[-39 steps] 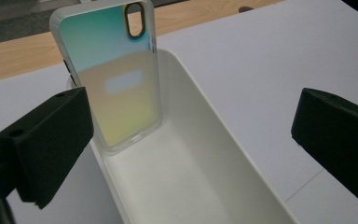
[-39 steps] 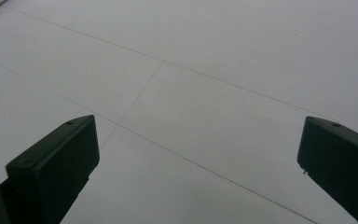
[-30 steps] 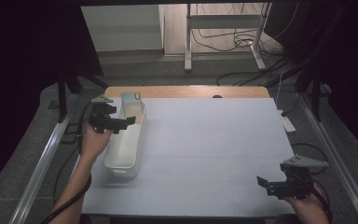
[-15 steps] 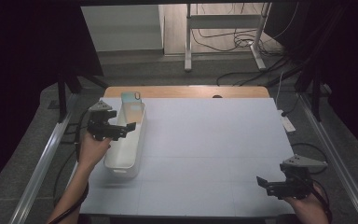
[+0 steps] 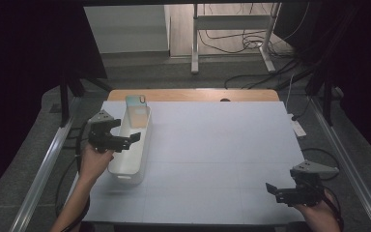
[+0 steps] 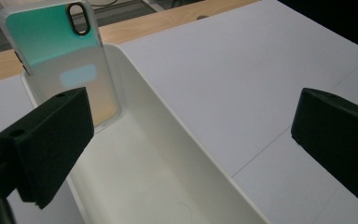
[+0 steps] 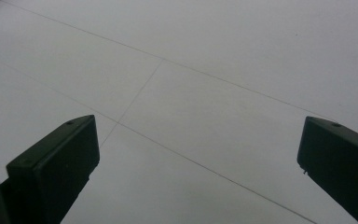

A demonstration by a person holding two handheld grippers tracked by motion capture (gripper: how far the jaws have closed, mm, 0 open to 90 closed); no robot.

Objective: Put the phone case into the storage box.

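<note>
— Dark curtains close off the room, and the white worktop (image 5: 212,145) carries a long white bin (image 5: 131,145) along its left side. Where does the phone case (image 5: 137,110) sit?

— It stands inside the bin at the far end, leaning against the end wall, its teal upper part and camera cutout rising above the rim. Its long axis runs up and away from the person.

— And which tool is nearer?

— The left tool (image 5: 125,140), clearly. It hovers over the bin's near half with its jaws spread wide and nothing between them. In the left gripper view the phone case (image 6: 63,60) lies ahead and toward the left jaw, so the bin's length points straight at it.

— What about the right tool (image 5: 276,192)?

— It hangs released over bare worktop at the near right corner, well apart from the bin. A reach for the case would likely fall to the left hand, moving forward along the bin.
</note>
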